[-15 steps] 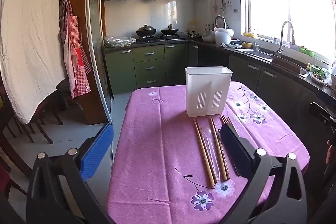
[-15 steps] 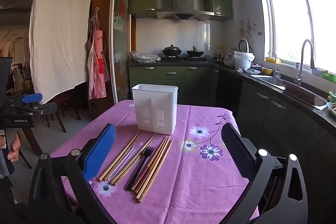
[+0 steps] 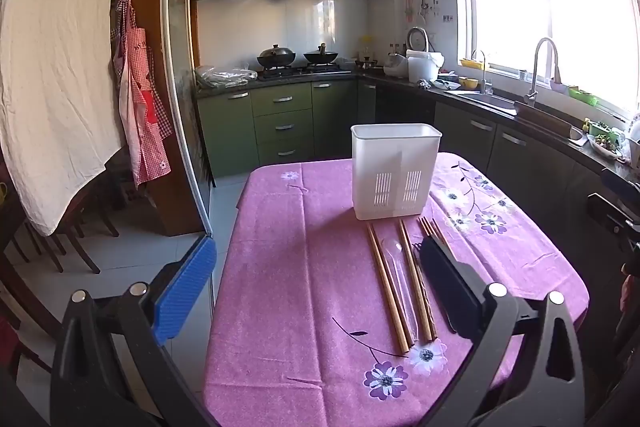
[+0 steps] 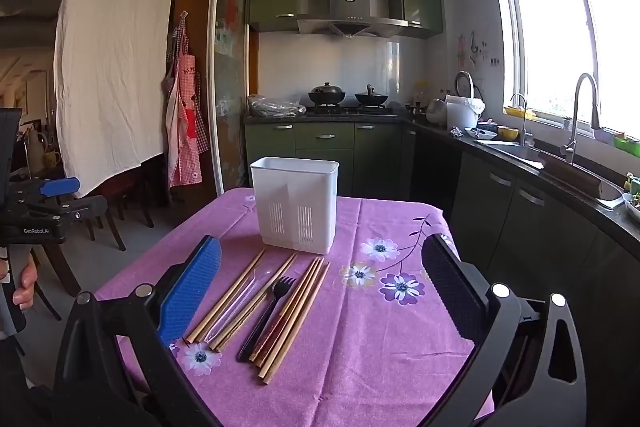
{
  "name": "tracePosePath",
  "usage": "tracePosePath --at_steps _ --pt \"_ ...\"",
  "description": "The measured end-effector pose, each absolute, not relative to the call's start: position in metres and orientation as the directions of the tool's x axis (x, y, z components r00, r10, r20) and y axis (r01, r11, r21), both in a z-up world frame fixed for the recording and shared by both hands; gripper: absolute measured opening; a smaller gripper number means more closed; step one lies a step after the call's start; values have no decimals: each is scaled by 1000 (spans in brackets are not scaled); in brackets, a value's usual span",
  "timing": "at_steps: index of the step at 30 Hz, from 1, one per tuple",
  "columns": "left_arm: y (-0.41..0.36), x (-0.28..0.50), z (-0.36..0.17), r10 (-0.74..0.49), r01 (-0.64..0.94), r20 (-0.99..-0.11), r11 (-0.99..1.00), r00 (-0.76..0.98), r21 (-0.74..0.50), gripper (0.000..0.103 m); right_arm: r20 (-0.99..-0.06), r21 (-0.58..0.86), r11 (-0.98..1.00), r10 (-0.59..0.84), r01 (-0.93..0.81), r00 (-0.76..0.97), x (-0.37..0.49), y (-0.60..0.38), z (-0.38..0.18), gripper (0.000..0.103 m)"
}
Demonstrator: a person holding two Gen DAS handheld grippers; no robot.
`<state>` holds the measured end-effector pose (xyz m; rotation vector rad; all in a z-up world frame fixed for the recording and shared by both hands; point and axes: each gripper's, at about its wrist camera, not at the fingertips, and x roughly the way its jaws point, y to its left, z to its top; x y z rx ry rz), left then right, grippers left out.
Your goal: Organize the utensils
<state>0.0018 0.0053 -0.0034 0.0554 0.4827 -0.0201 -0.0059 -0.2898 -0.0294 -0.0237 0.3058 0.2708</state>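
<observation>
We hold both tools spread wide and grasping nothing. Our left tool (image 3: 316, 285) hovers over the near left part of the table (image 3: 288, 267), its blue pad out past the table's left edge and its black pad in front of the right-hand utensils. Our right tool (image 4: 322, 285) hangs above the near middle of the table, framing the utensils between its pads.

The white utensil holder (image 4: 295, 203) stands upright toward the far side of the purple floral cloth, with slotted vents low on its near wall. Just near of it the utensils lie flat in a loose row, pointing toward the holder: wooden chopsticks (image 4: 230, 295) on the left, a clear plastic utensil (image 4: 244, 293) among them, a black fork (image 4: 267, 311) in the middle, and more chopsticks (image 4: 298, 319) on the right.
</observation>
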Motion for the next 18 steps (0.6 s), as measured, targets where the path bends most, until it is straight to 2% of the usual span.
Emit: tracePosePath --at_steps 18 --pt "-1 2 -11 -9 39 -473 998 881 55 97 -312 26 964 259 -264 914 0 -293 -40 99"
